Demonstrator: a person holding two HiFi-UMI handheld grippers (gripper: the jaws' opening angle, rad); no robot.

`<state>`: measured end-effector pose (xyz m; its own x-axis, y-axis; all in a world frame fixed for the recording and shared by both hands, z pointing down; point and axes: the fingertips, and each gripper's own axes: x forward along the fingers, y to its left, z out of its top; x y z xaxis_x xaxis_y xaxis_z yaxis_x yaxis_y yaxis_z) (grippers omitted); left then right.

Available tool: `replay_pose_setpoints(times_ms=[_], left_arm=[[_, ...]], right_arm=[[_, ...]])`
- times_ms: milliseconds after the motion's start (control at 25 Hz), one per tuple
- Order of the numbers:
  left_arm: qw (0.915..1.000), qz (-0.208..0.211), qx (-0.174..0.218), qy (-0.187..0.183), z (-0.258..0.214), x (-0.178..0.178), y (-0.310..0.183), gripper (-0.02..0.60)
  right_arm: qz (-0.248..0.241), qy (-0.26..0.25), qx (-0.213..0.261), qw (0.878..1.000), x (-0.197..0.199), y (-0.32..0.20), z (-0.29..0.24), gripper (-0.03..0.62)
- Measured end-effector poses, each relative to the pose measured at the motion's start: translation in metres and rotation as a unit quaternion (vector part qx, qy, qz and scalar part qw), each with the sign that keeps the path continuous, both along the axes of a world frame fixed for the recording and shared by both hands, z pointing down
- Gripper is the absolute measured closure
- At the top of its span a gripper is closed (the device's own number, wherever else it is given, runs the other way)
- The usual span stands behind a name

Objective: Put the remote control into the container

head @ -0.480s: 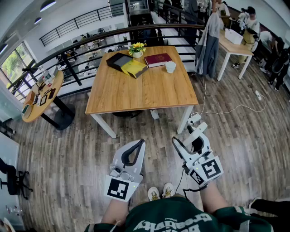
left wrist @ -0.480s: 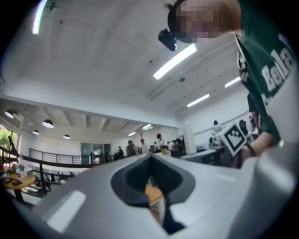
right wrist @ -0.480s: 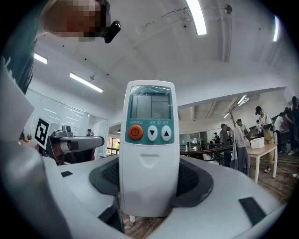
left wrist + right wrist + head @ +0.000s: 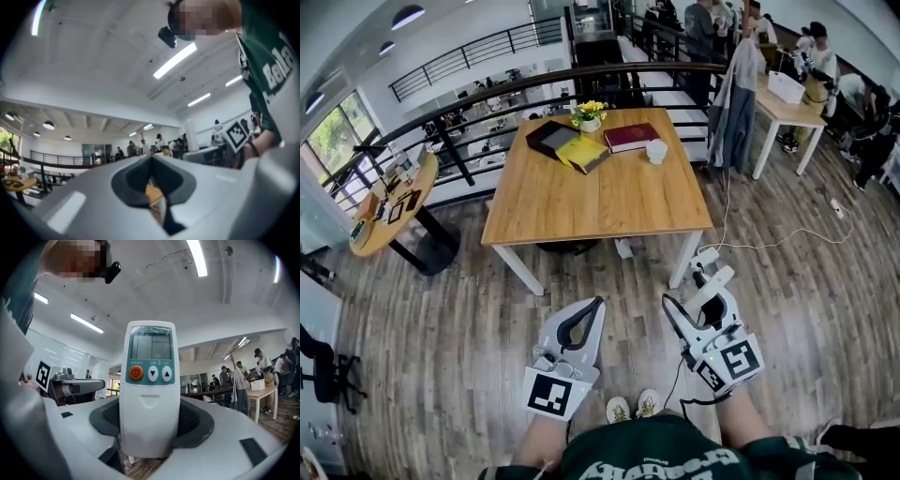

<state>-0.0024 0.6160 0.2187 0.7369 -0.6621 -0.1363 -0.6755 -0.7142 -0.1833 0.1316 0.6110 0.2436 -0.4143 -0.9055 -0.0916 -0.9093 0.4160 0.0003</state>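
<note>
A white remote control (image 4: pixel 151 390) with an orange button and a small screen stands upright between the jaws of my right gripper (image 4: pixel 150 427), which is shut on its lower half. In the head view the right gripper (image 4: pixel 694 305) hangs low over the wooden floor, with the remote (image 4: pixel 713 281) sticking out toward the table. My left gripper (image 4: pixel 596 305) is beside it, shut with nothing in it; its jaw tips meet in the left gripper view (image 4: pixel 151 160). A dark flat container (image 4: pixel 551 136) lies at the far side of the wooden table (image 4: pixel 600 202).
On the table's far end are a yellow book (image 4: pixel 584 153), a red book (image 4: pixel 629 137), a white cup (image 4: pixel 655 151) and a small flower pot (image 4: pixel 587 114). A railing runs behind the table. A white cable (image 4: pixel 769 242) trails on the floor at right. People stand at a far desk.
Both grippers sit slightly lower in the head view and the table has shifted a little. The right gripper's hold on the remote is unchanged.
</note>
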Motion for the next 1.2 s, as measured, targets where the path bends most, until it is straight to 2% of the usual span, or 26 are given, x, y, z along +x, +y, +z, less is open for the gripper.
replay_pose_setpoints(times_ms=[400,960,1200], left_arm=[[0.9999,-0.009,-0.005,-0.001,0.000,-0.001,-0.004,0.584],[0.9996,-0.026,0.002,-0.003,0.000,0.021,-0.019,0.584],[0.9992,-0.036,-0.009,0.011,0.004,0.034,-0.027,0.584]], right_arm=[[-0.008,-0.001,-0.006,1.000,0.004,-0.002,0.005,0.310],[-0.016,-0.012,-0.008,1.000,0.041,-0.013,0.015,0.310],[-0.034,-0.027,-0.003,0.999,0.061,-0.018,0.022,0.310]])
